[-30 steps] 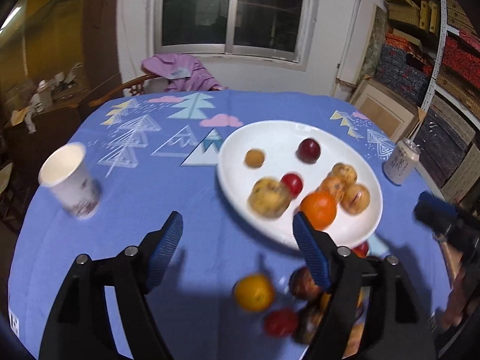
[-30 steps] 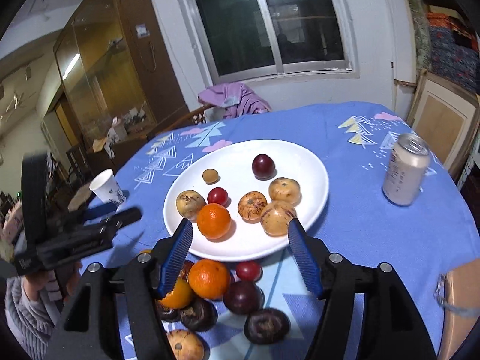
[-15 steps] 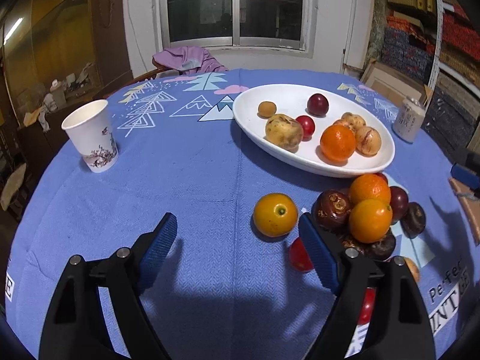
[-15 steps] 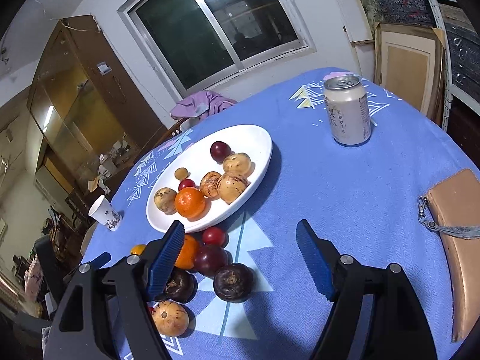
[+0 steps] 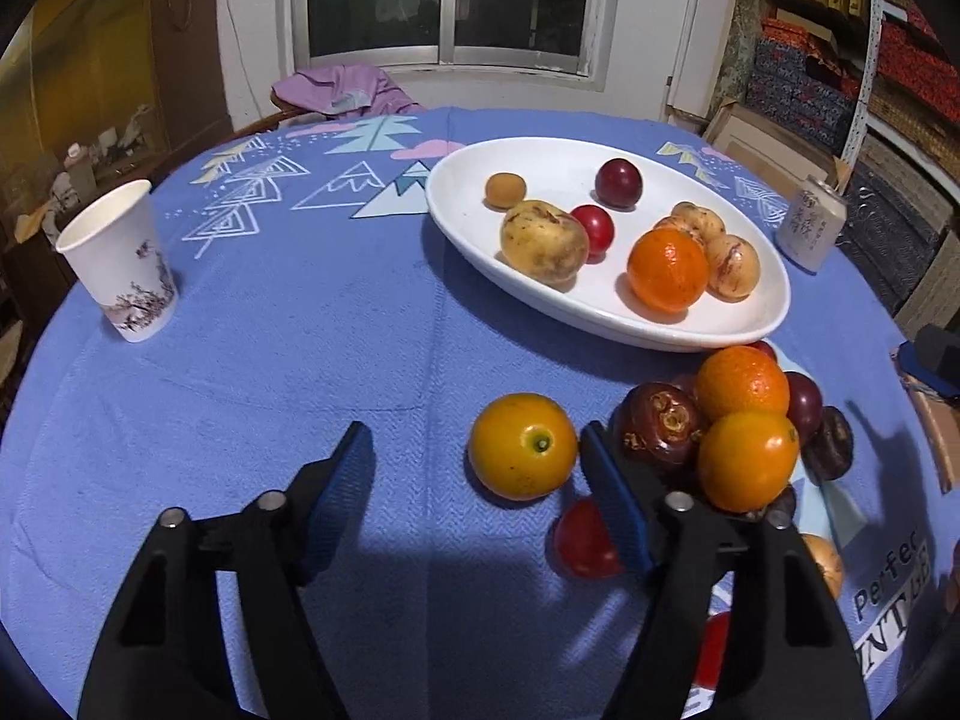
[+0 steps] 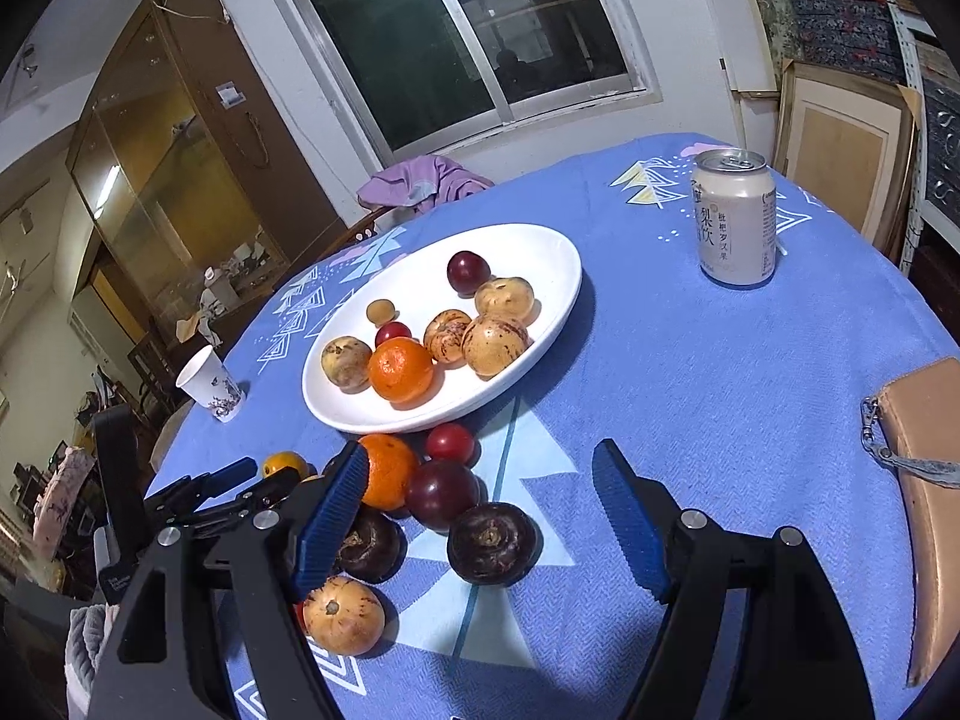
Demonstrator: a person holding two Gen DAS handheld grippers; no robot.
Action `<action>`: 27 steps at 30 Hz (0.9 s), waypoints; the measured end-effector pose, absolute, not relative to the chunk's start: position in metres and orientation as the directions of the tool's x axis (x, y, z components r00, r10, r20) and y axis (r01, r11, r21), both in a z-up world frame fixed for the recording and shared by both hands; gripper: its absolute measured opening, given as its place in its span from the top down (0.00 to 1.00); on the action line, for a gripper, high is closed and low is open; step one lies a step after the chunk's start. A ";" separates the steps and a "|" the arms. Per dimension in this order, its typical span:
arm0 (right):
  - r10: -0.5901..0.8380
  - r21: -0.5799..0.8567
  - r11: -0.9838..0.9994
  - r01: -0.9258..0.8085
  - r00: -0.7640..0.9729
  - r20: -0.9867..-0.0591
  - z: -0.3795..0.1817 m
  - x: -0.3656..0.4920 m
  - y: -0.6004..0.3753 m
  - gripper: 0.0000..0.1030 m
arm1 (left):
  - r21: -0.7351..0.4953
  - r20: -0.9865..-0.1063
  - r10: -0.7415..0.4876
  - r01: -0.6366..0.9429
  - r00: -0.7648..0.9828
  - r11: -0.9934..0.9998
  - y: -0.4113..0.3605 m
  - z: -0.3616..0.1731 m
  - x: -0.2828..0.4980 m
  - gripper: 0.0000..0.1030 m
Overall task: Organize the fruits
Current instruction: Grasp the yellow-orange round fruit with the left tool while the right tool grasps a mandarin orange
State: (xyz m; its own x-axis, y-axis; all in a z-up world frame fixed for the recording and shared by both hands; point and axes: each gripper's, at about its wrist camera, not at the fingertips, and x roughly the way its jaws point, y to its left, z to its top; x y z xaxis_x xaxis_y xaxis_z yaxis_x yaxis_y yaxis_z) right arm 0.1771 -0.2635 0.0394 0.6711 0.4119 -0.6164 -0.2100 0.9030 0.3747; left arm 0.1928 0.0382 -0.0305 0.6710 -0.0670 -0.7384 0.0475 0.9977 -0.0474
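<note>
A white oval plate [image 5: 756, 324] [image 6: 540, 246] holds several fruits, among them an orange [image 5: 667, 269] [image 6: 400, 369]. A heap of loose fruits lies on the blue cloth in front of it. A lone orange [image 5: 522, 446] [image 6: 284, 464] sits just left of the heap. My left gripper [image 5: 474, 468] is open and low over the cloth, and the lone orange lies close to its right finger. My right gripper [image 6: 480, 510] is open, with a dark purple fruit [image 6: 492, 542] between its fingers and another orange [image 6: 389, 471] by its left finger.
A paper cup [image 5: 120, 267] [image 6: 210, 383] stands at the left of the table. A drink can [image 5: 811, 230] [image 6: 735, 217] stands at the far right. A tan pouch [image 6: 927, 480] lies at the right edge. A chair with purple cloth [image 5: 342, 90] is behind the table.
Both grippers have come down lower and nearer to the loose fruit heap. The left one has closed in on the lone orange. Both stay open.
</note>
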 end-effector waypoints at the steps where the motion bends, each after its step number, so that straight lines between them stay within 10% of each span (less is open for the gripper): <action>1: 0.411 0.371 0.904 -0.213 0.671 -0.617 0.039 0.177 -0.262 0.24 | -0.044 -0.737 -0.071 0.057 0.672 0.997 0.036 -0.031 0.193 0.40; 8: 0.408 0.355 0.908 -0.224 0.663 -0.628 0.037 0.176 -0.257 0.24 | -0.029 -0.737 -0.106 0.124 0.668 0.992 0.022 -0.031 0.193 0.62; 17: 0.411 0.155 0.902 -0.404 0.688 -0.598 0.042 0.148 -0.200 0.25 | -0.008 -0.735 -0.067 0.091 0.675 0.996 0.030 -0.029 0.194 0.64; 27: 0.362 -0.032 0.866 -0.499 0.670 -0.649 0.028 0.144 -0.138 0.51 | -0.052 -0.746 -0.063 0.036 0.663 0.998 0.049 -0.031 0.196 0.64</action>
